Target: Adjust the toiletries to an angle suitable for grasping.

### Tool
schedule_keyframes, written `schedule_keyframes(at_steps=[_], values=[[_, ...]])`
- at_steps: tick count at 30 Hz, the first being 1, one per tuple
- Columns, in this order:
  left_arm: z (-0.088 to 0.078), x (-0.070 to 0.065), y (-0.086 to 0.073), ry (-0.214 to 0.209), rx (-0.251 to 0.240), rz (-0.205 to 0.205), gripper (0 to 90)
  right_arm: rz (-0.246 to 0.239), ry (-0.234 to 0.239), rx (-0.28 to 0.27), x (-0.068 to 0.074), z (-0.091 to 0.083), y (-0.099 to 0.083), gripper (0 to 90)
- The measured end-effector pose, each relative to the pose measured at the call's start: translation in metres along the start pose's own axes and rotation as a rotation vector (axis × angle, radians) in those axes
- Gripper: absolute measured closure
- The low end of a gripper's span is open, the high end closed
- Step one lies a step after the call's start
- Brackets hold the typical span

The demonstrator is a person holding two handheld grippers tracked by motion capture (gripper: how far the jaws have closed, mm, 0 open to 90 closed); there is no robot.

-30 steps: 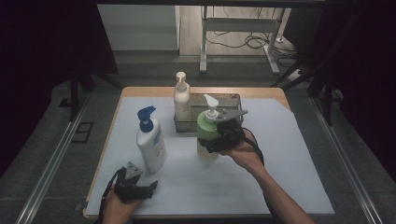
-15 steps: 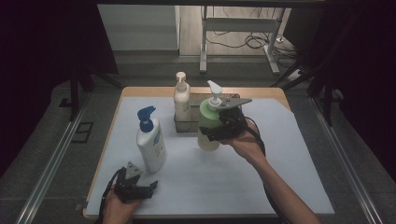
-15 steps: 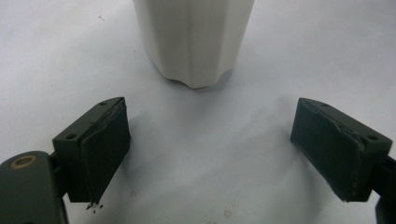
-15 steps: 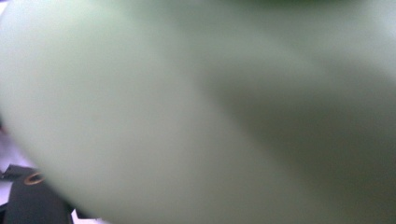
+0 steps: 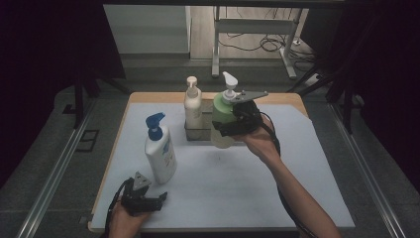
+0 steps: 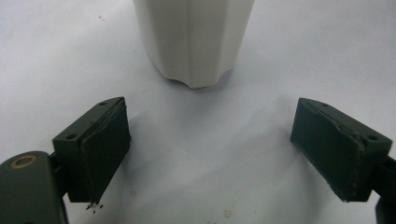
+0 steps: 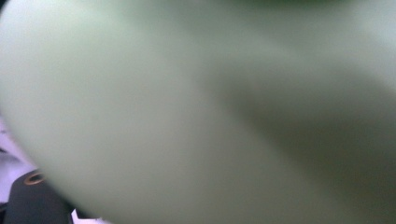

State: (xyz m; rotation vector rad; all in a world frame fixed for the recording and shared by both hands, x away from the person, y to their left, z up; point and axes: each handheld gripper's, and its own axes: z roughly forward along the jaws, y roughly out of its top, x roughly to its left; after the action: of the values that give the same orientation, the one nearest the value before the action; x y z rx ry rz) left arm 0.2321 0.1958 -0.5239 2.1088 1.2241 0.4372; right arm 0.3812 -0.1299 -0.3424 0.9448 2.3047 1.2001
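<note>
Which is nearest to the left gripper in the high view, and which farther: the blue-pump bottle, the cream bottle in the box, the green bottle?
From the left gripper, at the table's near left edge:
1. Blue-pump bottle, standing just beyond it.
2. Cream bottle, farther back, in the grey box.
3. Green bottle, back and to the right, held by the right gripper.

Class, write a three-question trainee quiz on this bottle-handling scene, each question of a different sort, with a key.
1. True or false: the right tool grips the green bottle.
2. Which bottle stands nearest the left tool? A) blue-pump bottle B) cream bottle C) green bottle
3. What holds the cream bottle?

Key
1. True; the bottle looks lifted off the white mat.
2. A.
3. The grey tray at the table's far side.
</note>
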Motion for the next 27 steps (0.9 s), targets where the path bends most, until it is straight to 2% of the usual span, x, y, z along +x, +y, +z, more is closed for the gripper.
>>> schedule_keyframes(at_steps=[17,27], values=[[0.0,0.0,0.0,-0.001,0.001,0.0,11.7,0.03,-0.071,-0.014,-0.016,0.018,0.016,12.1],[0.0,0.0,0.0,0.0,0.0,0.0,11.7,0.042,-0.097,-0.022,-0.025,0.027,0.026,12.2]])
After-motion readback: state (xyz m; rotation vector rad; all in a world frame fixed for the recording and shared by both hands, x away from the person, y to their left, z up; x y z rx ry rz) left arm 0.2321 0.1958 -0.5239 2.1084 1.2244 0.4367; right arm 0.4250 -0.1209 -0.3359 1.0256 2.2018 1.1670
